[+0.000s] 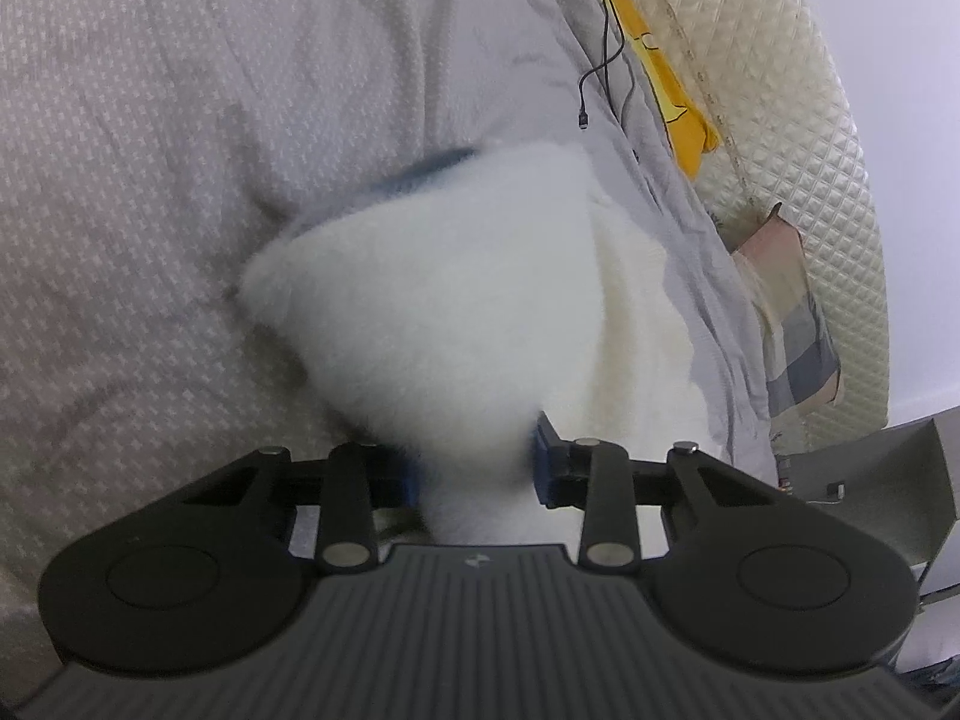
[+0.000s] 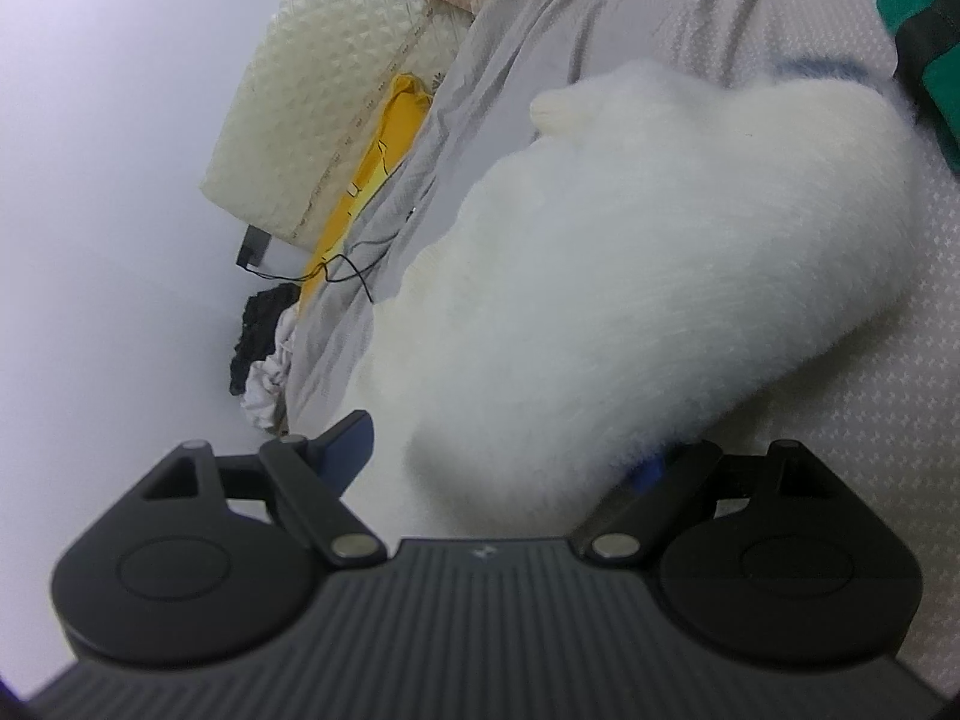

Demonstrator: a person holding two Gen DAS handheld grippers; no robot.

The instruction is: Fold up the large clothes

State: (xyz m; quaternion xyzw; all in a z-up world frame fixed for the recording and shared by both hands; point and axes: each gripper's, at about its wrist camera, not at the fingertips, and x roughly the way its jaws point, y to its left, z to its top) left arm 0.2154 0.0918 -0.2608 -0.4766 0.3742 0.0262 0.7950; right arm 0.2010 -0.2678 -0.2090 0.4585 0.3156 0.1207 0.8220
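one white fluffy garment [image 1: 456, 324] lies bunched on the bed, on the grey patterned bedspread [image 1: 138, 192]. left tongs [image 1: 474, 468] are clenched on a gathered fold of it; fabric fills the gap and both blue pads are half buried. right tongs [image 2: 510, 456] are spread wide, released, with the garment lying between them; the 3 o'clock pad is mostly hidden under fluff. open bedspread from 9 to 12 o'clock in the left view. one quilted headboard [image 1: 828, 138], one yellow cushion [image 1: 678, 96] and one black cable [image 1: 606, 54] at 1 o'clock. green item [image 2: 924, 18], cut off by the frame, unclear.
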